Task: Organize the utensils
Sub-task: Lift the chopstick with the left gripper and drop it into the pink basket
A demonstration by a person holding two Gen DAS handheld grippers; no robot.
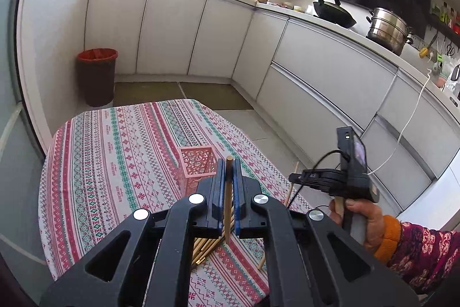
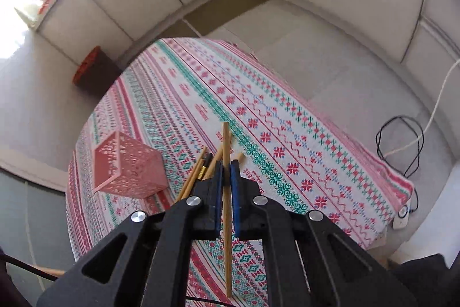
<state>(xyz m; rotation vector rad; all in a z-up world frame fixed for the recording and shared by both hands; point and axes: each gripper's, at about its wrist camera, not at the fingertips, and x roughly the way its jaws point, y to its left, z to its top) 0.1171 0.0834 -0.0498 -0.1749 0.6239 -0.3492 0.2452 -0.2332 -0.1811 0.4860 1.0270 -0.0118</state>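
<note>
The left claw (image 1: 229,163) is clamped on 1 wooden chopstick (image 1: 228,203), held above the loose chopsticks (image 1: 208,248) on the patterned tabletop (image 1: 115,163). The right claw (image 2: 226,163) grips another chopstick (image 2: 227,220) over more scattered chopsticks (image 2: 198,169). Beyond stands the pink basket (image 2: 126,166), upright and apart from them.

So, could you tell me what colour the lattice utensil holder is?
Pink holder, clearest in the right wrist view.
</note>
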